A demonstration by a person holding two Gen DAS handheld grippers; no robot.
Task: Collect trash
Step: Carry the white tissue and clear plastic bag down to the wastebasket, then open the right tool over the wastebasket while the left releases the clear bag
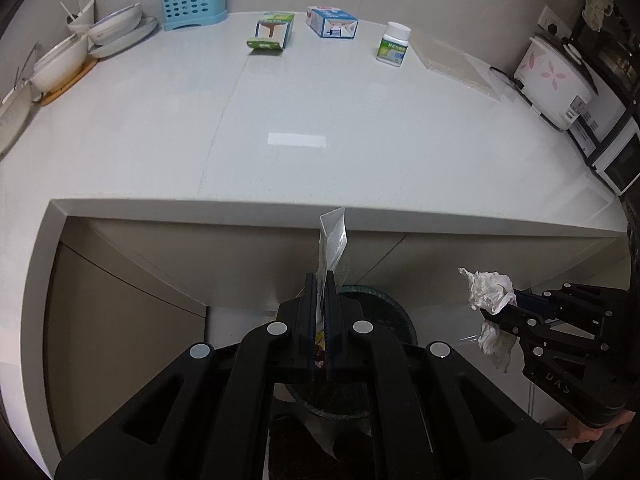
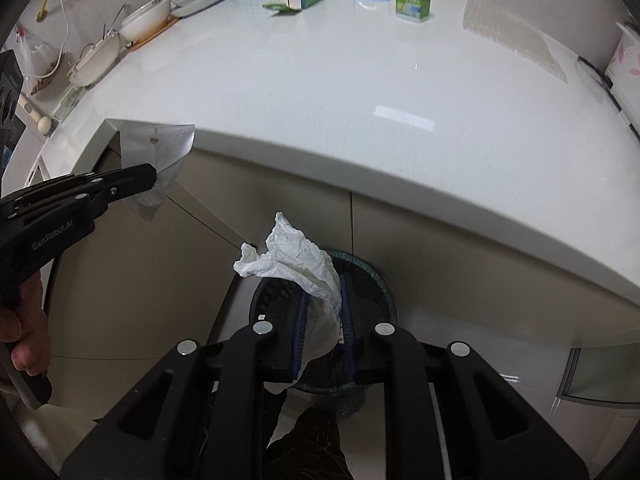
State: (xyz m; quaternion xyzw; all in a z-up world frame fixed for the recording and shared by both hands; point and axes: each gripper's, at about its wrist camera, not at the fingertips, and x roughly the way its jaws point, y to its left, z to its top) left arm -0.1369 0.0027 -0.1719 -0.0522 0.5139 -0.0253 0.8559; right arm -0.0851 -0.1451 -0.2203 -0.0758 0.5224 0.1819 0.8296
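1. Presently, step in hand: both pieces of trash are gripped and held over the waste bin [image 2: 372,280], which stands on the floor below the counter edge, lower centre of both views. Judged stage: carry done, drop pending.
2. Left gripper [image 1: 319,284]: clamped on a clear plastic wrapper [image 1: 333,240]. The wrapper stands up from between the fingers, thin, glossy and see-through, its top corner crossing the counter edge at frame centre. In the right wrist view it shows at left as a flat sheet with a small hang-hole.
3. Right gripper [image 2: 324,304]: clamped on a crumpled white tissue [image 2: 296,256]. The tissue is creased and soft, bunched above the fingers and trailing below them; in the left wrist view it appears at lower right.
4. Next move, as judged: each pair of fingers must part while over the bin mouth. The wrapper is light and may cling or drift, so it should be low and centred over the rim before release; the tissue should fall straighter.
5. Items on the counter [image 1: 300,120], upper part of frame:
   - green carton [image 1: 272,32], lying with an end flap open;
   - blue-and-white carton [image 1: 332,22], to its right;
   - white pill bottle [image 1: 394,44] with green label, upright, further right.
   Whether these count as trash cannot be told.
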